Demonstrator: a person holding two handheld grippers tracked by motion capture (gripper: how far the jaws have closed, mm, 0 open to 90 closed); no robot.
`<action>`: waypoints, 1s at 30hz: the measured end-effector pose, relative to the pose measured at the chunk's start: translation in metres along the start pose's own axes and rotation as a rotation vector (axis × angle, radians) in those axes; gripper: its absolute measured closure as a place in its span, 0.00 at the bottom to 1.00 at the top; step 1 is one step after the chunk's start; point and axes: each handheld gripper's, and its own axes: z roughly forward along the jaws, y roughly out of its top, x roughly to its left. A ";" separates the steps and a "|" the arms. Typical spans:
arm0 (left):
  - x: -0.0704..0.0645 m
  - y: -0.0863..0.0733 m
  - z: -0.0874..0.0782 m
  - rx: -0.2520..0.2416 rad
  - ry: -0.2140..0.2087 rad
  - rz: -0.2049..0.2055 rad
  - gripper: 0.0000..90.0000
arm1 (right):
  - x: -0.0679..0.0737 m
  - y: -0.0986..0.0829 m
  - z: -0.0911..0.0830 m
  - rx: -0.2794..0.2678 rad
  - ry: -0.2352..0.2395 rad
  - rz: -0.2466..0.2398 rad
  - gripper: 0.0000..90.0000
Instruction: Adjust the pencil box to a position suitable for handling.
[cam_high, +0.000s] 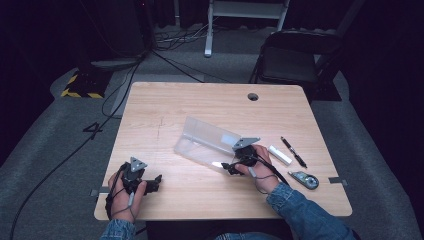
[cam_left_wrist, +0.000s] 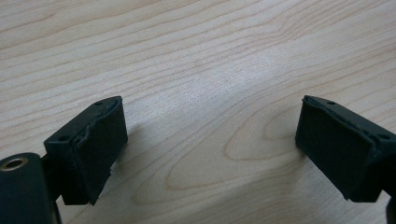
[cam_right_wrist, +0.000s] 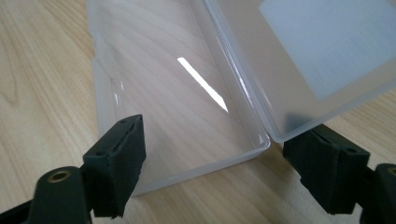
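Box: clear plastic box (cam_high: 200, 145) sits open around the middle of the wooden table (cam_high: 200, 100), a bit toward the right side. Its tray lies flat and the lid (cam_high: 212, 132) stands tilted up behind it, with a pale label on it.
Box up close: in the right gripper view the box (cam_right_wrist: 177, 93) tray is bare, you just see wood grain through the bottom, and the lid (cam_right_wrist: 303, 56) hangs over on the right.
Right gripper: right gripper (cam_high: 231, 166) is right at the near end of the box, jaws spread wide, one on either side of the tray's corner. Not pinching anything, can't tell if a jaw touches the plastic (cam_right_wrist: 212, 172).
Left gripper: left gripper (cam_high: 150, 182) is down by the near left edge of the table, well apart from the box. Jaws wide apart over bare wood, holding nothing (cam_left_wrist: 210, 149).
Other stuff: white marker (cam_high: 280, 155), black pen (cam_high: 294, 152) and a correction tape dispenser (cam_high: 305, 179) lie just right of the right hand (cam_high: 260, 172).
Background: folding chair (cam_high: 292, 60) behind the table.
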 end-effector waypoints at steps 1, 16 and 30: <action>0.000 0.000 0.000 0.000 0.000 0.000 0.09 | 0.000 0.000 0.000 0.000 0.000 0.000 0.24; 0.005 0.009 0.009 0.024 -0.023 0.033 0.00 | 0.010 -0.031 -0.032 0.033 0.046 -0.038 0.24; 0.003 0.026 0.025 0.021 -0.023 0.027 0.00 | 0.017 -0.061 -0.066 0.076 0.061 -0.091 0.24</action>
